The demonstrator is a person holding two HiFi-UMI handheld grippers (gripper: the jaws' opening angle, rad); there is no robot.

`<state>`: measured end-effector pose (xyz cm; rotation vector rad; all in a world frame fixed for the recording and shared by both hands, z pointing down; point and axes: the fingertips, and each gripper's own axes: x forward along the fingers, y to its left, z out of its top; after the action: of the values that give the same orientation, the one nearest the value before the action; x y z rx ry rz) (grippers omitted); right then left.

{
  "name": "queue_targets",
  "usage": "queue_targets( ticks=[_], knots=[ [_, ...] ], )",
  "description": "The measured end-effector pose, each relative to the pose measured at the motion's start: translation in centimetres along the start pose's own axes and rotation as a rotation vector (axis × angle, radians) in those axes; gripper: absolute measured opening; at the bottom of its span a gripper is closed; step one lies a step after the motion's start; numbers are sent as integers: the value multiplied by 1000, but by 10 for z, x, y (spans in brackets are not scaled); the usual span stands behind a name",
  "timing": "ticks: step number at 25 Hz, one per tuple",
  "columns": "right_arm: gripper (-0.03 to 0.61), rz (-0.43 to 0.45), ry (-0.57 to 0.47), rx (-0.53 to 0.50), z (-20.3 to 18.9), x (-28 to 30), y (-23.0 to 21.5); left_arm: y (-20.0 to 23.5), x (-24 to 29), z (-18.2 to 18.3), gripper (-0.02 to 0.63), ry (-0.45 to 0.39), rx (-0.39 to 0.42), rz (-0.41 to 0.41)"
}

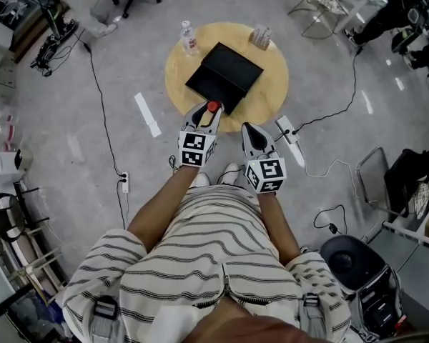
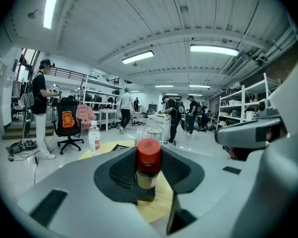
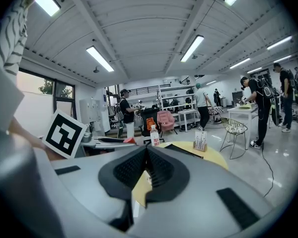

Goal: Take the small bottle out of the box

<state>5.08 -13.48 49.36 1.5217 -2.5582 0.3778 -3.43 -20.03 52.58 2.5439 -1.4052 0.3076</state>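
A small bottle with a red cap and pale body sits clamped between the dark pads of my left gripper; its red cap shows at the jaw tips in the head view, over the near edge of the black box. The box lies on a round yellow table. My right gripper hangs beside the left one, near the table's front edge, its jaws closed together with nothing between them.
A clear water bottle and a small card stand rest on the table's far side. Cables, a power strip and a white device lie on the grey floor. People, chairs and shelves fill the room beyond.
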Motion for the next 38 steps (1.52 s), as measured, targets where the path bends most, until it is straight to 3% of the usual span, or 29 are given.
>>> queue_targets(
  ticks=[22, 38],
  knots=[
    [18, 10, -42, -37, 16, 5, 5, -7, -28, 25, 150, -63, 44, -25],
    [18, -2, -50, -33, 11, 3, 0, -14, -39, 18, 150, -63, 54, -31]
  ],
)
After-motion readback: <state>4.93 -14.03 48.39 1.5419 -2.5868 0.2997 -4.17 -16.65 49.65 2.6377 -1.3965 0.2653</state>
